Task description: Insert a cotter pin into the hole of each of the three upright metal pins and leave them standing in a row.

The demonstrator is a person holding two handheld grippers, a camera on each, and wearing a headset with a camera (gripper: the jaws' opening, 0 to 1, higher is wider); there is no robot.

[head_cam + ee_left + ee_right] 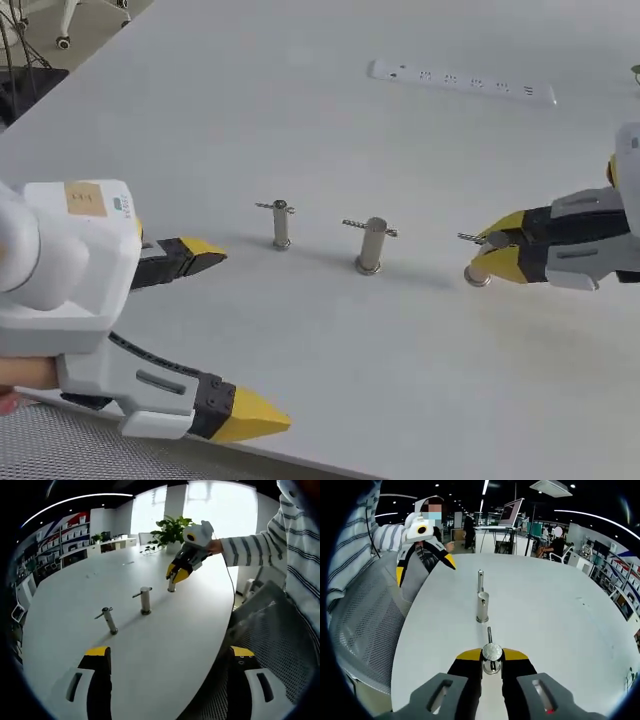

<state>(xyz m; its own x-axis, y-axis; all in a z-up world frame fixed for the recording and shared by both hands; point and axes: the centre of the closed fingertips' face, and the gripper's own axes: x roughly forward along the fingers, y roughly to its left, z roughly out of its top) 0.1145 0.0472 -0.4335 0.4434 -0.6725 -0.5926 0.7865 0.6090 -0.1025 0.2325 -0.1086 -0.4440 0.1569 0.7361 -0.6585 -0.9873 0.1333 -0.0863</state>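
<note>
- The end pin (281, 226), the middle pin (371, 247) and the third pin (479, 274) stand upright in a row on the white table (400, 380), well apart from one another.
- A cotter pin (272, 207) runs crosswise through the top of the end pin, and a second cotter pin (368, 227) through the top of the middle pin.
- The right gripper (485, 255) has its yellow-tipped jaws closed around the upper part of the third pin. In the right gripper view the pin's round head (492, 652) sits clamped between the tips, and a thin cotter pin (489, 631) pokes out beyond it.
- The left gripper (245, 335) hovers near the table's front edge, short of the end pin, its jaws spread wide and holding nothing.
- The tabletop is plain, matte and pale, with soft shadows beside each pin. A white power strip (460, 82) lies towards the far side.
- A grey mesh chair (260, 625) sits just off the table's edge, beside the person's striped sleeve (260, 545).
- Beyond the table's end stand a leafy potted plant (172, 530) and bright windows (215, 500). Shelving (75, 530) lines one wall.
- The right gripper view shows an open office with strip ceiling lights (485, 487) and a monitor (512, 512) on a further desk.
</note>
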